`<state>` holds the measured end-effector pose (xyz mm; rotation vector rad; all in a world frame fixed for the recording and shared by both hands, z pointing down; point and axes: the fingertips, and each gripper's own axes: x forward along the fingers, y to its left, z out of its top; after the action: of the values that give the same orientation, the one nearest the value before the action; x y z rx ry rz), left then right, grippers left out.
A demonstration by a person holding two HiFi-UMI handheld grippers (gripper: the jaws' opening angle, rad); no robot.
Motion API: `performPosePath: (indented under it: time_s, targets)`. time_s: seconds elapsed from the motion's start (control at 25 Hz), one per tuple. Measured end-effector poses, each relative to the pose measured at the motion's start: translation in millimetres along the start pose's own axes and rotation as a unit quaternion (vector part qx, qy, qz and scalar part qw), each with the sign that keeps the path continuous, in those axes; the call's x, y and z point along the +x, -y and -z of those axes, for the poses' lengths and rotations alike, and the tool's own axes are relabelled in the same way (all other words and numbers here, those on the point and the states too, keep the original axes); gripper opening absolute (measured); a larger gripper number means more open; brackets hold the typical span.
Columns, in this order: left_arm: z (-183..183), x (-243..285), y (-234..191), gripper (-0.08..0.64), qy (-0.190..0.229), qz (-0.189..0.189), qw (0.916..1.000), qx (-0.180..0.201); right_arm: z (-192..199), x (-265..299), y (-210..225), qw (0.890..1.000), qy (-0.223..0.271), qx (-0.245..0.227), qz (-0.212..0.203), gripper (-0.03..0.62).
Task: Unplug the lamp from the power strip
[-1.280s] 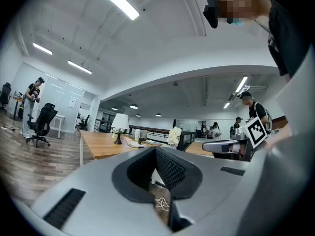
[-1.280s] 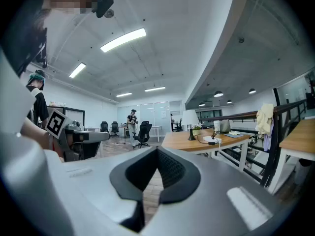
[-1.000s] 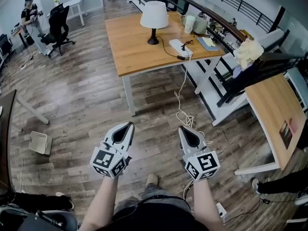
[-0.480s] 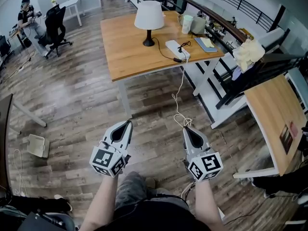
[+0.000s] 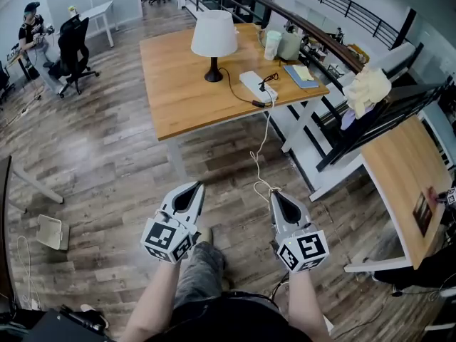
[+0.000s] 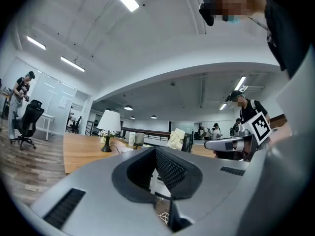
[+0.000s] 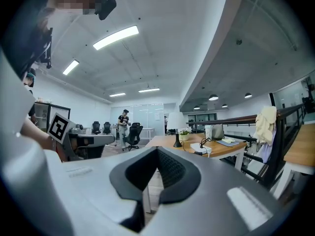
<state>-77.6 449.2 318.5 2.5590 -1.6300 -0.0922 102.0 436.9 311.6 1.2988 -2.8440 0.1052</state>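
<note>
Spanning an open office, a plank floor carries a wooden table. The lamp stands on the table, with the power strip near it by the edge and a cord hanging floorward. The left gripper and right gripper are both clenched, empty, side by side and pointing forward, well short of the table.

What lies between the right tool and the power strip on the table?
In the head view: wooden floor and a white cable hanging off the table.

A white-shaded lamp stands upright on the tabletop. The white power strip lies at its 4 o'clock, with a black cord running between them.
</note>
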Motion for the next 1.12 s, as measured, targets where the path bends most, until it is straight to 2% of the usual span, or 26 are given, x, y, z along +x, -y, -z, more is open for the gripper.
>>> performPosePath:
  time_s: [0.28, 0.44, 0.72, 1.12]
  targets:
    - [-2, 68, -45, -0.003, -0.001, 0.015, 0.9999, 0.002, 7, 62, 37, 1.0, -0.022, 0.007, 0.019, 0.008]
    - [0, 107, -78, -0.003, -0.006, 0.026, 0.9995, -0.017, 6, 102, 55, 0.999, -0.031, 0.012, 0.032, 0.008]
    - [-9, 163, -123, -0.003, -0.012, 0.061, 0.998, -0.015, 0, 167, 77, 0.998, -0.037, 0.011, 0.056, 0.008]
    - [-9, 212, -147, -0.003, -0.015, 0.11, 0.9937, -0.015, 3, 214, 96, 0.996, -0.043, 0.011, 0.075, 0.008]
